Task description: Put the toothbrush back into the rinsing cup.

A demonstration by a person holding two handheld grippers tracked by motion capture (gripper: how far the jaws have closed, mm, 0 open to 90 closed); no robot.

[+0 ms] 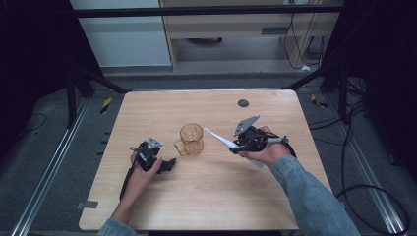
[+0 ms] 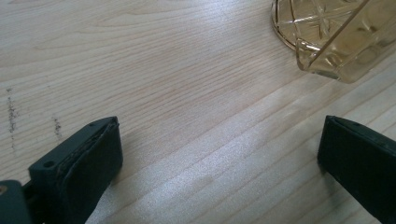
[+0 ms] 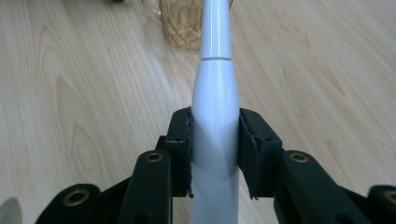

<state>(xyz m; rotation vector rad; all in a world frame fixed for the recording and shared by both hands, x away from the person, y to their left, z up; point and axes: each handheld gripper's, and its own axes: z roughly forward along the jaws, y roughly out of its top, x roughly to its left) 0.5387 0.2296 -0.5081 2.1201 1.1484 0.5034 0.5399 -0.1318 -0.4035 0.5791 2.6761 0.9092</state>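
Left tool rests low on the bench, jaws apart, beside the amber glass mug. Right tool, raised, clamps a white toothbrush angled toward the mug.

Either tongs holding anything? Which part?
Right tongs clamp the white toothbrush on its thick handle. Left tongs are open and hold nothing, near the amber glass mug.

Light wood counter sits on grey carpet, metal rails flanking it either side. Beyond, a pale cabinet and a wooden desk. Black cables snake across the right floor.
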